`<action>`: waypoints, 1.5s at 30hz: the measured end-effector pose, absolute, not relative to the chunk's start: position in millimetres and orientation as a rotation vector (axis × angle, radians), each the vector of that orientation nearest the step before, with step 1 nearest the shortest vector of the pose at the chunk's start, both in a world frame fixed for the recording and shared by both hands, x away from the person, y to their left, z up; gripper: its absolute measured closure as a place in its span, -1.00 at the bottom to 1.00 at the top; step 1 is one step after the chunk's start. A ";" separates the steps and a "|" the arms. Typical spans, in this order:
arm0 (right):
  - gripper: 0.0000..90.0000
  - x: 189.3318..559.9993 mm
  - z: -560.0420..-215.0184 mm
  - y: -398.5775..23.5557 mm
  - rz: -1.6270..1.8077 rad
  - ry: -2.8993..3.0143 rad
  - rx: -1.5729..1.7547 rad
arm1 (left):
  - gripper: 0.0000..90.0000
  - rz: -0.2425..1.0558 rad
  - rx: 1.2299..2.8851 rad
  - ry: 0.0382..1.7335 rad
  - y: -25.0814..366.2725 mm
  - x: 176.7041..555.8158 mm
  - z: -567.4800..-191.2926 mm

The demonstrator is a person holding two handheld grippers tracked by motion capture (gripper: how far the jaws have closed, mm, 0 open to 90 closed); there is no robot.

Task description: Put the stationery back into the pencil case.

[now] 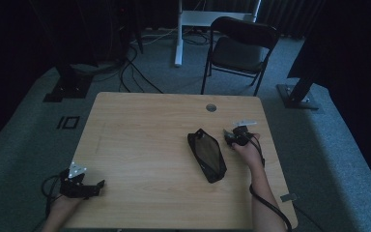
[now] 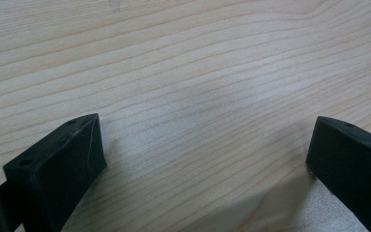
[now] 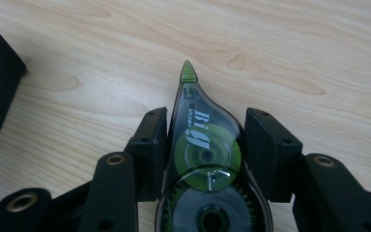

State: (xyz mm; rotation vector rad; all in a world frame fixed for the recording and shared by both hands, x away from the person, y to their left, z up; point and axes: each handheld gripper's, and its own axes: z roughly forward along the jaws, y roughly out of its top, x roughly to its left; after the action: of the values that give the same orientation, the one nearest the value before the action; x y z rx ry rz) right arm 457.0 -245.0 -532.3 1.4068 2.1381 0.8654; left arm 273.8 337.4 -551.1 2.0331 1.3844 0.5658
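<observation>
Black tongs (image 3: 206,145) — brass-ringed screw holes, blocky pads (image 3: 270,145); bare forearms — trailing black cables.

A light wooden counter (image 1: 145,145) with a round grommet hole (image 1: 211,107) stands on grey carpet (image 1: 34,130). Beyond it a black folding chair (image 1: 239,50) faces a white desk leg (image 1: 178,34). Cables (image 1: 135,72) trail over the floor between dark stand bases (image 1: 67,87). The room is dim, its edges black.

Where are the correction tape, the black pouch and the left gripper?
correction tape (image 3: 206,150): right gripper view, on its green reel.
black pouch (image 1: 207,155): high view, middle of its mesh face.
left gripper (image 1: 100,184): high view, at its jaw tips.
</observation>
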 end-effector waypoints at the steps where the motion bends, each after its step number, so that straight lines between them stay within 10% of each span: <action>1: 0.15 456.2 -530.1 -245.7 0.868 2.137 1.418 | -1.00 0.566 2.032 1.386 337.4 273.8 -551.1; 45: 0.15 391.8 -431.4 -170.7 1.021 2.113 1.369 | -1.00 0.569 2.030 1.392 337.2 273.8 -551.1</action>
State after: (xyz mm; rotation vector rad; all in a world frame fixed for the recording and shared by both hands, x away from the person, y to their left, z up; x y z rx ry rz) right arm 391.8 -170.7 -431.4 1.3690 2.1125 1.0212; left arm 273.8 337.2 -551.1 2.0297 1.3916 0.5687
